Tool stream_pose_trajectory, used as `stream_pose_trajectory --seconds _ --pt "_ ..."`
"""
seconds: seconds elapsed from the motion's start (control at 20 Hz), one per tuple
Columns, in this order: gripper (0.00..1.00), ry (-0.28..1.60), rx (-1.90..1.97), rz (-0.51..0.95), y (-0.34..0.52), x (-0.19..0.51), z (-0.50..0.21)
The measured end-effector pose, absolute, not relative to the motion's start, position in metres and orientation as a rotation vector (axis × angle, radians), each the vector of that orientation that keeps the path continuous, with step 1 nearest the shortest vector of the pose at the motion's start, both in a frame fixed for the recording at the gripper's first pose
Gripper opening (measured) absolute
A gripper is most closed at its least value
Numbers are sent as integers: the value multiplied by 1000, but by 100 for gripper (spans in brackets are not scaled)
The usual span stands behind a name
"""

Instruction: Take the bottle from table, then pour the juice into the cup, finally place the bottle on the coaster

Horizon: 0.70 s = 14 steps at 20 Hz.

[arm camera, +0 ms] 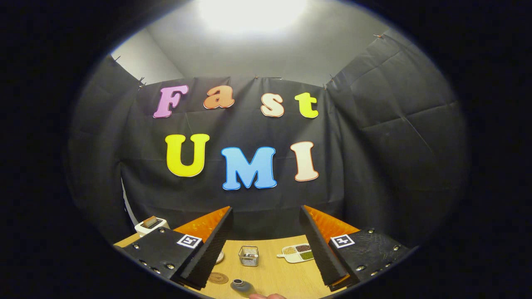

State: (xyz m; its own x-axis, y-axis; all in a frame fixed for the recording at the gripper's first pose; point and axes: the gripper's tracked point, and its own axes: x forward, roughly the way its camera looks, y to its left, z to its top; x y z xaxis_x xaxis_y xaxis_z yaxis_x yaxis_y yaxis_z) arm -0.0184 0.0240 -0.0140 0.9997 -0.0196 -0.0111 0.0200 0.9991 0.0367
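Gripper (266,249) released, fingers wide apart above the table (286,274); bottle (241,285) near, low between them, ungrasped: take step pending, next descend onto it.

Pale wood, white ware and black cloth

The table (270,274) is light tan wood; the toaster (151,226) white; the sectioned dish (297,253) white with tan, dark brown and green fillings. The coaster (218,278) is brown with a ringed pattern, the bottle (242,286) dark grey, the small wire basket (248,255) silvery.
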Motion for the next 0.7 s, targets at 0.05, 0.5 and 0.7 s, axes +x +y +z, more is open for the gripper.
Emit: stream_pose_trajectory --seconds 0.05,0.5,0.7 --pt "97 17 40 -2 28 -18 -20" --pt "97 21 71 98 55 -17 -74" --pt "97 25 105 116 68 -22 -111"
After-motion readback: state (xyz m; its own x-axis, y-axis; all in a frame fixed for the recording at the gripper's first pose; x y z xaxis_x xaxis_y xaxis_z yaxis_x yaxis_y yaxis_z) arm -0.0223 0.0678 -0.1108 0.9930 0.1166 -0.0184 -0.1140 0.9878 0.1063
